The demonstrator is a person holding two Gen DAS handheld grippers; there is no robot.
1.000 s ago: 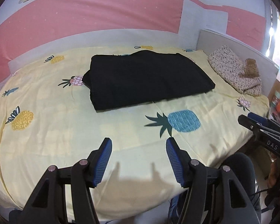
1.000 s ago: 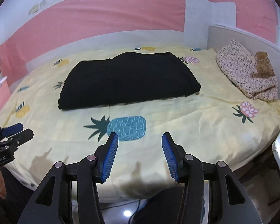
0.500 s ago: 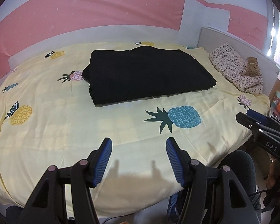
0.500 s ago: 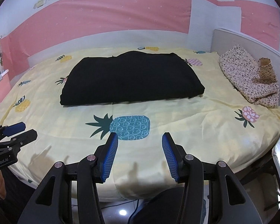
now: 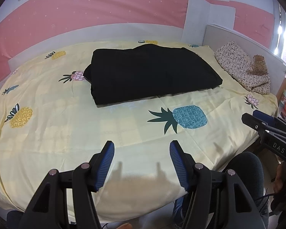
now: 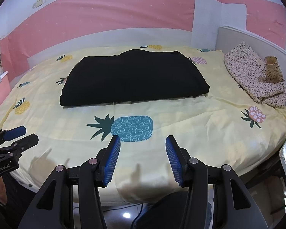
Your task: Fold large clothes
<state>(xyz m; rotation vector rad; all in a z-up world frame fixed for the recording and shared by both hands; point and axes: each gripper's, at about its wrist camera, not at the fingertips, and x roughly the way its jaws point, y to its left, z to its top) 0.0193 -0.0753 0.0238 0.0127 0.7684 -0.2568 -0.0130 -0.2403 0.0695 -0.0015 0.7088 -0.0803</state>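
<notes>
While you held both grippers above the near edge of the bed (image 5: 47,126), the folded black garment (image 5: 152,76) lay flat toward the far side — well apart from either one. Your left gripper (image 5: 142,148) had its fingers released, gripping nothing; your right gripper (image 6: 143,143) likewise — fingers spread over the pineapple sheet.

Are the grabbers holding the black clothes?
No. The left gripper and right gripper are open and empty; the black clothes lie folded on the bed.
</notes>
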